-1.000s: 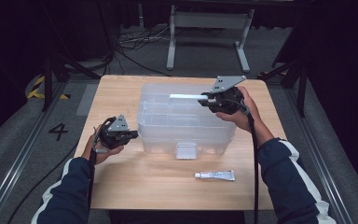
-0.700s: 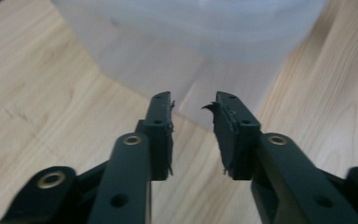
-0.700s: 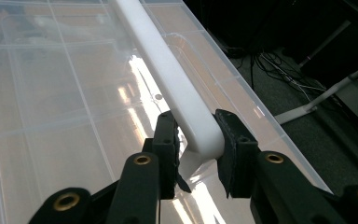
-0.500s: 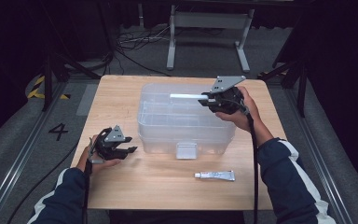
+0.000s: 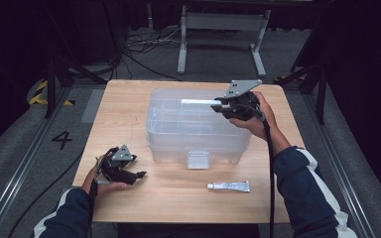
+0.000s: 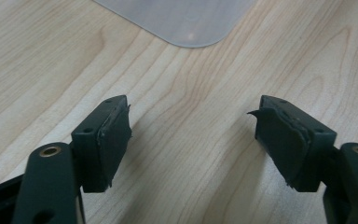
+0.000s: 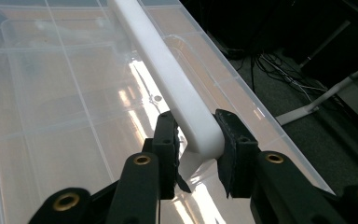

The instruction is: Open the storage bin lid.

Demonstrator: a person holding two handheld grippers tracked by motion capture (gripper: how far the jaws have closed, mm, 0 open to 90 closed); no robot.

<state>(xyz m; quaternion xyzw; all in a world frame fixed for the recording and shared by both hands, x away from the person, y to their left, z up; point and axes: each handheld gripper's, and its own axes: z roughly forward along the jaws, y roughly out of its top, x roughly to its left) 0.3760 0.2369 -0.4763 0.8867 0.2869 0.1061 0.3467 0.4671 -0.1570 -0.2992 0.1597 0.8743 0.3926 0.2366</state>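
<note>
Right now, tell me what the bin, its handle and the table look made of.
Bin: clear glossy plastic, probably; the tabletop shows through and glare streaks it. Handle: opaque white plastic, smooth and matte, it seems. Table: light wood or wood-look laminate, grain visible.

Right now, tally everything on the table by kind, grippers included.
Clear plastic box: 1
White handle, clamped in the right gripper: 1
Tube: 1
Grippers, counting the empty, open left gripper: 2
Total: 5

A storage box [image 5: 198, 129] is sitting mid-table [image 5: 129, 99], a tube [image 5: 229, 186] lying in front of it; the left gripper [image 5: 138, 175] is resting front-left, the right gripper [image 5: 217, 104] hovering over the box's right side.
</note>
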